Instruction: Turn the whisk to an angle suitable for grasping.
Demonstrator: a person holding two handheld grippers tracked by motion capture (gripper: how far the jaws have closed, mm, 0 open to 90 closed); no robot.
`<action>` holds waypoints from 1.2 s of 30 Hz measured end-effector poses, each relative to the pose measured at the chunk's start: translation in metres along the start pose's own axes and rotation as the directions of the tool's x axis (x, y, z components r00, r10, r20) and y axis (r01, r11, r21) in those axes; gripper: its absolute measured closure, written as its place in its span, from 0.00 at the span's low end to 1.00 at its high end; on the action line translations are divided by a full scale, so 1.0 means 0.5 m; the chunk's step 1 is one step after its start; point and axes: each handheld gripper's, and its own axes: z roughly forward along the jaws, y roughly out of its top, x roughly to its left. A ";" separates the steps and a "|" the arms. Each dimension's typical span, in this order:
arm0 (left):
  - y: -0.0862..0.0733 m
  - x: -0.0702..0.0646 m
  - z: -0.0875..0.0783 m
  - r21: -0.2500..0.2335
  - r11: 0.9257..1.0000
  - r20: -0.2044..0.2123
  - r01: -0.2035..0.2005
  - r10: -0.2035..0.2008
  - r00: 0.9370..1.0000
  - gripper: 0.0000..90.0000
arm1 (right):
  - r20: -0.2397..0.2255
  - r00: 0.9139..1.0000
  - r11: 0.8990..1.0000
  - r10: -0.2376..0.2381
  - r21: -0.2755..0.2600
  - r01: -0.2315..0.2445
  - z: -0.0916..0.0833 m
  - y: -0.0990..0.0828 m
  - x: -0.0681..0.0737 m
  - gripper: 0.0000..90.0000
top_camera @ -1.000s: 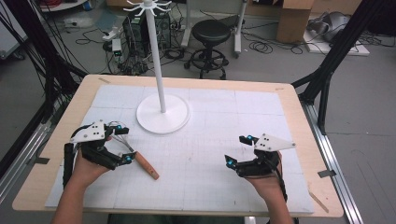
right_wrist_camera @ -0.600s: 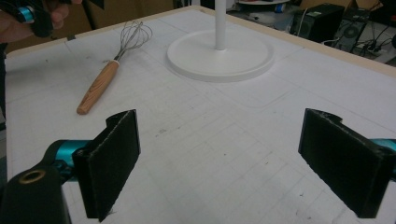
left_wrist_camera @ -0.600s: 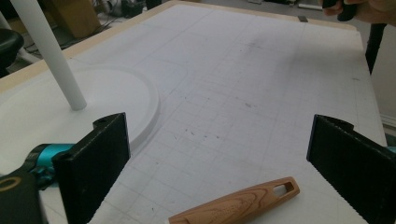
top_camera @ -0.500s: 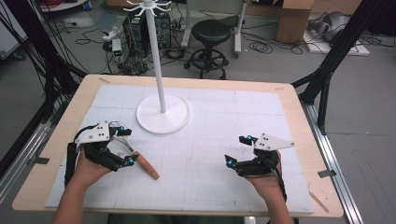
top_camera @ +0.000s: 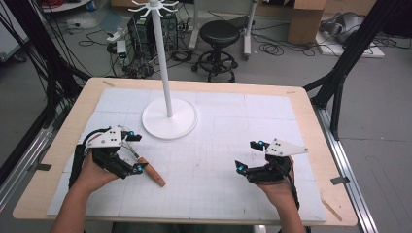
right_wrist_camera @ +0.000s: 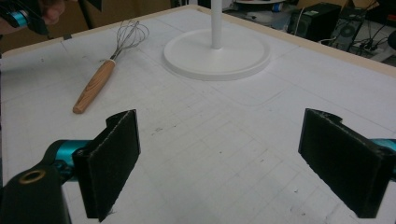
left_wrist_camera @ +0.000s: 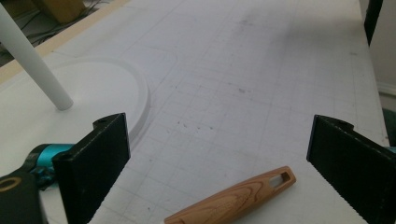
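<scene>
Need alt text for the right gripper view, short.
Two open black jaws of the right gripper frame an empty stretch of white gridded mat. Beyond them a whisk with a wooden handle lies flat on the mat, beside the round white base of a stand.

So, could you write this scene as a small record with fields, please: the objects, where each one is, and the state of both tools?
surface: table with a white grid mat
whisk: wooden handle, wire head, lying flat
whisk position: by the left tool, handle between its open jaws, not gripped
stand: white round base with upright pole, far centre
left tool: open
right tool: open, holding nothing
</scene>
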 end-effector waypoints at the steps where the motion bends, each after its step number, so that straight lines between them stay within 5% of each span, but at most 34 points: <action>1: 0.004 0.003 -0.001 0.012 1.000 0.012 -0.002 0.002 1.000 0.07 | 0.001 1.000 1.000 0.000 -0.001 0.000 0.000 0.000 0.000 0.13; 6: 0.026 0.010 -0.006 0.078 0.996 0.027 -0.045 0.043 0.999 0.07 | 0.004 1.000 1.000 0.006 -0.001 -0.006 -0.001 -0.001 -0.001 0.13; 11: 0.059 0.010 0.004 0.179 0.978 0.063 -0.109 0.100 0.993 0.07 | 0.004 1.000 1.000 0.007 0.002 -0.007 -0.001 -0.002 -0.002 0.13; 14: 0.071 0.008 0.026 0.267 0.950 0.096 -0.165 0.144 0.985 0.07 | 0.005 1.000 1.000 0.007 -0.002 -0.007 -0.002 -0.002 -0.002 0.13; 15: 0.071 0.008 0.026 0.267 0.950 0.096 -0.165 0.144 0.985 0.07 | 0.007 1.000 1.000 0.003 -0.004 -0.003 -0.003 -0.002 -0.003 0.12; 17: 0.066 0.008 0.039 0.314 0.934 0.100 -0.171 0.147 0.984 0.07 | 0.008 1.000 1.000 0.008 -0.001 -0.008 -0.004 -0.002 -0.003 0.12; 18: 0.057 0.009 0.050 0.368 0.912 0.110 -0.184 0.154 0.982 0.07 | 0.010 1.000 1.000 0.003 -0.006 -0.003 -0.005 -0.002 -0.005 0.12; 19: 0.057 0.009 0.050 0.368 0.912 0.110 -0.184 0.154 0.982 0.07 | 0.010 1.000 1.000 0.003 -0.006 -0.003 -0.005 -0.002 -0.005 0.12; 20: 0.047 0.011 0.061 0.410 0.891 0.116 -0.195 0.161 0.980 0.07 | 0.010 1.000 1.000 0.010 -0.007 -0.010 -0.006 -0.003 -0.005 0.13; 21: 0.042 0.011 0.066 0.431 0.881 0.117 -0.197 0.163 0.980 0.08 | 0.011 1.000 1.000 0.011 -0.006 -0.011 -0.007 -0.003 -0.006 0.13; 22: 0.042 0.011 0.066 0.431 0.881 0.117 -0.197 0.163 0.980 0.09 | 0.012 1.000 1.000 0.008 -0.007 -0.008 -0.006 -0.003 -0.006 0.12; 23: 0.037 0.012 0.071 0.446 0.872 0.119 -0.201 0.165 0.979 0.09 | 0.009 1.000 1.000 0.010 -0.006 -0.010 -0.006 -0.004 -0.006 0.12; 24: 0.030 0.015 0.082 0.480 0.853 0.125 -0.208 0.168 0.978 0.09 | 0.011 1.000 1.000 0.008 -0.003 -0.008 -0.004 -0.004 -0.006 0.12; 26: 0.026 0.016 0.088 0.492 0.845 0.129 -0.207 0.165 0.978 0.09 | 0.007 1.000 1.000 0.009 0.001 -0.009 -0.002 -0.005 -0.005 0.13; 29: 0.013 0.019 0.111 0.553 0.801 0.147 -0.229 0.177 0.973 0.10 | 0.009 1.000 1.000 0.008 0.006 -0.008 -0.001 -0.005 -0.004 0.13; 30: 0.013 0.019 0.111 0.553 0.801 0.147 -0.229 0.177 0.973 0.11 | 0.010 1.000 1.000 0.006 0.004 -0.006 -0.001 -0.005 -0.004 0.13; 32: 0.006 0.021 0.121 0.586 0.776 0.151 -0.233 0.178 0.972 0.12 | 0.011 1.000 1.000 0.011 0.005 -0.011 -0.001 -0.005 -0.004 0.13; 33: -0.001 0.023 0.131 0.617 0.747 0.176 -0.245 0.172 0.969 0.20 | 0.011 1.000 1.000 0.007 0.004 -0.007 -0.001 -0.006 -0.005 0.13; 34: -0.001 0.023 0.131 0.617 0.747 0.176 -0.245 0.172 0.969 0.25 | 0.011 1.000 1.000 0.007 0.004 -0.007 -0.001 -0.006 -0.005 0.13; 36: -0.013 0.028 0.145 0.655 0.712 0.205 -0.252 0.153 0.967 0.33 | 0.010 1.000 1.000 0.011 0.010 -0.011 0.000 -0.008 -0.005 0.13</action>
